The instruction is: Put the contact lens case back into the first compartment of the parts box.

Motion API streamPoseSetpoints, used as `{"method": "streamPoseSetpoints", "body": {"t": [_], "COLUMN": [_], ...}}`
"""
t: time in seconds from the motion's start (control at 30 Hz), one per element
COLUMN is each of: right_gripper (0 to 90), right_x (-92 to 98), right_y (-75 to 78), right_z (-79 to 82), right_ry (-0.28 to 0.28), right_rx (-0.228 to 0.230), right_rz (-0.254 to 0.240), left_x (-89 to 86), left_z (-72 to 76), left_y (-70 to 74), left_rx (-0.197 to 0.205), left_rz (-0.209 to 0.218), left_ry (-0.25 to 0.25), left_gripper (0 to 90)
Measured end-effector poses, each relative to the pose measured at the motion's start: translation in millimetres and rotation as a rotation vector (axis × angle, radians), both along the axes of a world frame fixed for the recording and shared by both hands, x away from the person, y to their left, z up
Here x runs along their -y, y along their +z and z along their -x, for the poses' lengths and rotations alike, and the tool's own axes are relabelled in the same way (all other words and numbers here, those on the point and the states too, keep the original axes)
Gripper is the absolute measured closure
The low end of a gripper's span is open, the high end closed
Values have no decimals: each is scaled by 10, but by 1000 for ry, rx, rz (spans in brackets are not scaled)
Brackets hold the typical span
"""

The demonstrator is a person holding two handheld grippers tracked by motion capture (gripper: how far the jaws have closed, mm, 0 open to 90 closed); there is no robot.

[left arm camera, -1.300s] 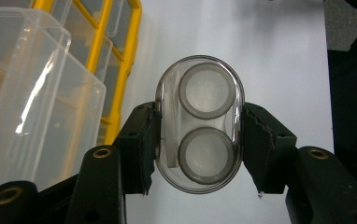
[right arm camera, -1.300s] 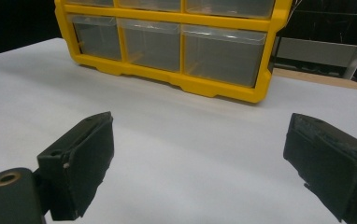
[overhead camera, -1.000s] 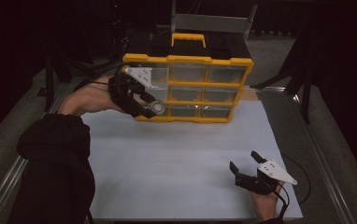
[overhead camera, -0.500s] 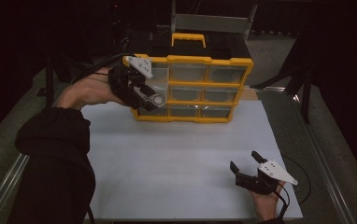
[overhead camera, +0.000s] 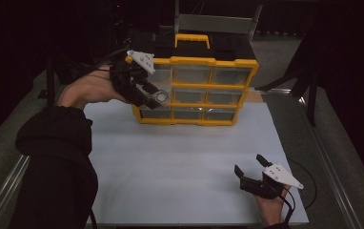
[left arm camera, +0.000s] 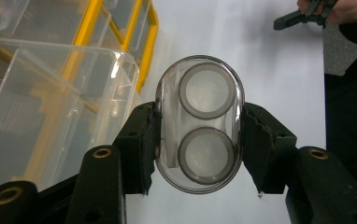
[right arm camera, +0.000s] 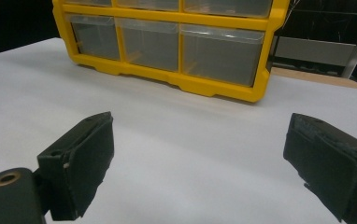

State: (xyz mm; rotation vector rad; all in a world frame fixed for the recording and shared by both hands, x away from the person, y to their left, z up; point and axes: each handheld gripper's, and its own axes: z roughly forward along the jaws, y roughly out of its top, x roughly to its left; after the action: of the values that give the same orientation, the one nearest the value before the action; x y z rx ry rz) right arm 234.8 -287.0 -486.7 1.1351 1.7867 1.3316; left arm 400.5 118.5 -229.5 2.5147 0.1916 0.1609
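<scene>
Change: left gripper (overhead camera: 157, 98), clamped on a clear contact-lens case (left arm camera: 199, 123), has risen to the organizer's (overhead camera: 197, 88) pulled-out drawer (left arm camera: 50, 116).
Meaning: drop-in likely next.
Right gripper (overhead camera: 249, 169): agape, empty, near right.

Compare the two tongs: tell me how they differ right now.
The left tongs are shut on a clear oval case with two round rings inside; the right tongs stand wide open with nothing between them. The left tongs are raised beside the yellow drawer organiser; the right tongs sit low near the white table's front edge. Both have black jaws.
</scene>
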Motion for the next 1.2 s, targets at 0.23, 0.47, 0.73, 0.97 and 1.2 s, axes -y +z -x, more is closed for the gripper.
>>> {"method": "streamPoseSetpoints", "body": {"t": [0.23,0.47,0.73,0.97,1.2], "right_gripper": [86,86,86,86,86], "right_x": [3,3,10,14,14], "right_y": [1,4,2,4,2], "right_z": [0,6,5,5,4], "right_ry": [-2,-3,-4,-4,-4], "right_rx": [0,0,1,2,-1], "right_rz": [0,-2,-4,-2,-5], "left_x": [11,46,90,84,86], "left_z": [-14,-36,-83,-144,-221], "left_y": [59,107,151,179,206], "left_rx": [10,18,21,29,29], "left_rz": [-5,-13,-8,0,26], "left_ry": [7,-4,2,27,47], "left_gripper": [497,497,497,497,497]}}
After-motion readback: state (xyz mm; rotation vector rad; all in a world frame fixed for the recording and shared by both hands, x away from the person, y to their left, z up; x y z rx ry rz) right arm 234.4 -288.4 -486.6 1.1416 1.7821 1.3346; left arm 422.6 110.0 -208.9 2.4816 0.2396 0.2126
